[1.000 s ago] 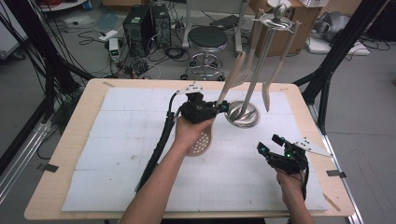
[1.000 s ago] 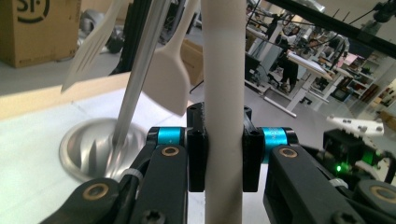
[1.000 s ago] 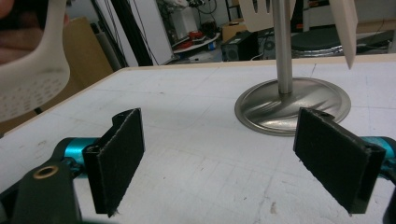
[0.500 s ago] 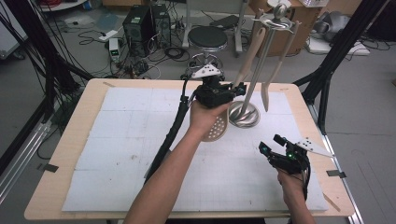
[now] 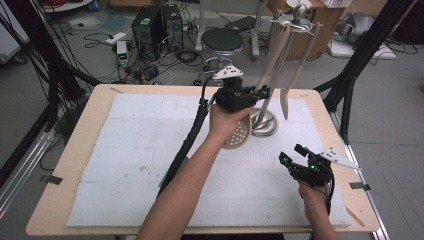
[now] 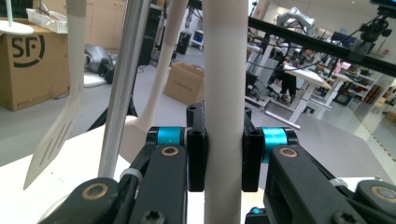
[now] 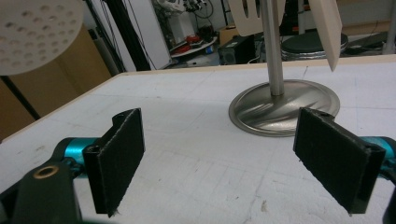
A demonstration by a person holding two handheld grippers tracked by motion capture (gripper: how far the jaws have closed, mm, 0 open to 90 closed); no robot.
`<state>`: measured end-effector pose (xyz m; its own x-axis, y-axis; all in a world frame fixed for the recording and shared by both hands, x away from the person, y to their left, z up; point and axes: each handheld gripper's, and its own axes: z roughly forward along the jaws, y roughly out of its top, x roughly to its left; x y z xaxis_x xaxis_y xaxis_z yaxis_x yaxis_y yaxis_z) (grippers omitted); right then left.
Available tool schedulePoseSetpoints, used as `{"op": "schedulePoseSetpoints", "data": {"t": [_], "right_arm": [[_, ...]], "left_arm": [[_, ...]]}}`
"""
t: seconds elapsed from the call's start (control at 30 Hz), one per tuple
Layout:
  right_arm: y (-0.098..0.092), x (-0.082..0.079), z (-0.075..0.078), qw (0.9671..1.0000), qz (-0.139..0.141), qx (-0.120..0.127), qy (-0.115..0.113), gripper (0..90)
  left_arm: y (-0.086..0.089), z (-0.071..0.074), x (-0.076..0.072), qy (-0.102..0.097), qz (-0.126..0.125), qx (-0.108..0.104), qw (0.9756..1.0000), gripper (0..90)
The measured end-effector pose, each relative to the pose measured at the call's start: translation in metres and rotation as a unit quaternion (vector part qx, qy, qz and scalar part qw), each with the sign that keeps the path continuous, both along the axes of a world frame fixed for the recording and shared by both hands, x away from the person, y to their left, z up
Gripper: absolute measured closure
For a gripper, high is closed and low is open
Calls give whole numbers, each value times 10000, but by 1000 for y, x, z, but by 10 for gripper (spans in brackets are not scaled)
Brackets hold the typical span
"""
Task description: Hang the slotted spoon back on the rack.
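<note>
One white mat (image 5: pixel 140 165) covers the wooden table (image 5: pixel 75 165) amid floor cables (image 5: pixel 165 55).

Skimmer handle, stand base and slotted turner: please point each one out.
Skimmer handle (image 6: pixel 225 93), left gripper view, on the pale shaft just above the clamping pads.
Stand base (image 7: pixel 285 108), right gripper view, on the round steel foot.
Slotted turner (image 6: pixel 49 142), left gripper view, on its slotted blade.

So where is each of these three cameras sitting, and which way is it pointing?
High view: above the person's side, looking forward and down on the table; both forearms, left gripper, right gripper.
Left gripper view: on that gripper, along jaws shut on the skimmer handle.
Right gripper view: low over the table, along open jaws toward the rack base.
Shared: all show the utensil rack.
</note>
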<state>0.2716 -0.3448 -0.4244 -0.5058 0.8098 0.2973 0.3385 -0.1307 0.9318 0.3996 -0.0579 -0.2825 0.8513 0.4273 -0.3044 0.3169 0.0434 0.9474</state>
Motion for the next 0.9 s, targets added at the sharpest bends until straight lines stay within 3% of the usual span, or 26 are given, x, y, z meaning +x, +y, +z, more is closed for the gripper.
{"op": "schedulePoseSetpoints", "data": {"t": [0.23, 0.33, 0.47, 0.57, 0.9], "right_arm": [[0, 0, 0, 10000, 21, -33, 2, 158], [0, 0, 0, 10000, 13, -34, 18, 158], [1, 0, -1, 10000, 27, -59, 4, 158], [1, 0, -1, 10000, 17, -45, 4, 158], [1, 0, 0, 10000, 21, -30, 0, 158]], "left_arm": [[-6, -4, 1, 62, -82, 2, 9999, 776], [-7, -4, 1, 99, 49, 127, 9999, 775], [-5, -1, 4, 270, 184, 122, 9994, 776], [-7, 1, 5, 287, 204, 302, 9989, 777], [-12, -3, 9, 459, 46, 238, 9986, 774]]}}
